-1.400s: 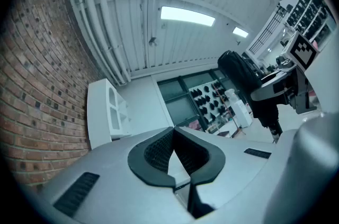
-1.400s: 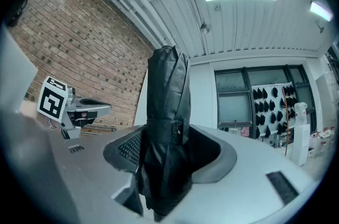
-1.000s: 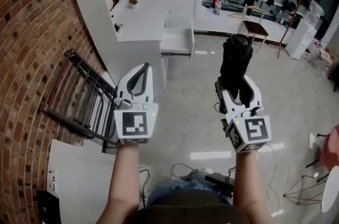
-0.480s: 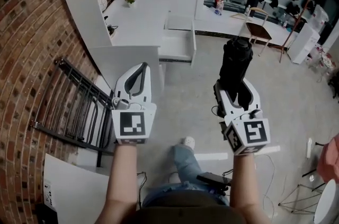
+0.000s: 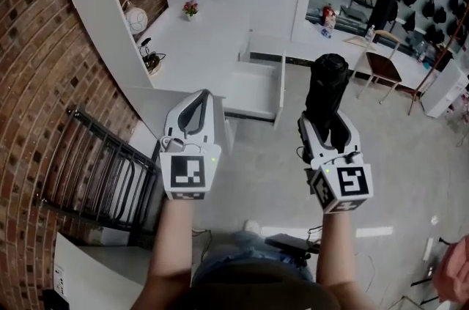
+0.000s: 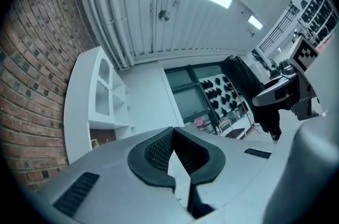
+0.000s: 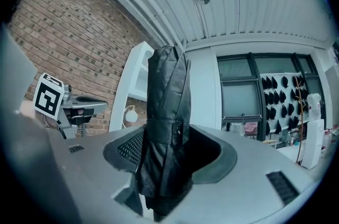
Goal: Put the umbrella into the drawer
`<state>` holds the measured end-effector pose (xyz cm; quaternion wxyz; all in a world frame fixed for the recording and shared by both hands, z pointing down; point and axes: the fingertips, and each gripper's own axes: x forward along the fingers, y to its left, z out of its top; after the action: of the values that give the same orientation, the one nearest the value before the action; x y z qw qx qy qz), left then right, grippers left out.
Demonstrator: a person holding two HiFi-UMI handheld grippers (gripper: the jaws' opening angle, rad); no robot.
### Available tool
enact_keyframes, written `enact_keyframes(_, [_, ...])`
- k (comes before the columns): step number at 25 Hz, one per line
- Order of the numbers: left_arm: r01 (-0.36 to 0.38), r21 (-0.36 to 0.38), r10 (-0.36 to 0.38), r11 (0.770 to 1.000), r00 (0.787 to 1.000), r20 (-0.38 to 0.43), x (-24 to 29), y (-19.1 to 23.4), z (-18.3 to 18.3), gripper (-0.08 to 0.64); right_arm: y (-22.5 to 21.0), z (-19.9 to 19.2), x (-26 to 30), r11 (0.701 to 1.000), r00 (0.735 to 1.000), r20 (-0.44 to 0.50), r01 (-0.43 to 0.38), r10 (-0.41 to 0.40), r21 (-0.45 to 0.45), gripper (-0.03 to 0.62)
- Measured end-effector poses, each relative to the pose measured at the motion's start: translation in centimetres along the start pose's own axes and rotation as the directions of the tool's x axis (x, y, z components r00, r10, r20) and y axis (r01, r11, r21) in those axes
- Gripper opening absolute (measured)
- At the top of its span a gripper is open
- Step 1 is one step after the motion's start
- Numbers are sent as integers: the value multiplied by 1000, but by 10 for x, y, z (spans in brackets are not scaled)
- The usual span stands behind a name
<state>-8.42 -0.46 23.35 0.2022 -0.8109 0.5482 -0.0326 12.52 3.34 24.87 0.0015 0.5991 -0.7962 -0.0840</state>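
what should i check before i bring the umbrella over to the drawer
1. Grip on umbrella: ok, the right gripper jaws clamp the folded black bundle.
2. Fabric strapped shut: ok, a band wraps it in the right gripper view.
3. Is the drawer open: ok, pulled out of the white desk.
4. Room inside: ok, nothing seen in it.
5. State of left gripper: ok, shut, empty, left of the drawer.
6. Load above the opening: not ok, it sits to the right, over the floor.

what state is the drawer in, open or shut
Open: the drawer stands pulled out from the white desk, its inside showing.
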Motion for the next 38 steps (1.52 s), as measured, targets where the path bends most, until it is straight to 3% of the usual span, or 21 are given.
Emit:
enact_keyframes(9, [-8,9,8,1000,1000,-22,90,15,-27,-2,-38,-23,86,999,999,-33,-33,32,-15,238])
enact_keyframes(15, [8,2,-8,1000,999,-43,153,36,-63,-1,-52,-59,154,999,996,-82,-33,36,36,238])
enact_keyframes(21, [8,-39,-11,999,998,-69,246,75,-118,-1,-69,-100,261,995,991,-132,-18,31,103,238])
enact_keyframes(25, [16,-66,-22,998,995,-99,315,104,-153,-2,-80,-139,344,986,976,-215,-9,46,168,238])
enact_keyframes(28, [35,-79,-45,996,990,-131,363,120,-184,-2,-81,-186,404,978,948,-311,-6,72,207,239])
enact_keyframes(31, [55,-101,-71,993,983,-170,400,127,-219,-2,-79,-246,452,975,899,-427,6,93,224,239])
enact_keyframes(38, [83,-148,-118,986,962,-247,452,130,-282,-2,-66,-375,509,954,738,-654,46,168,297,241])
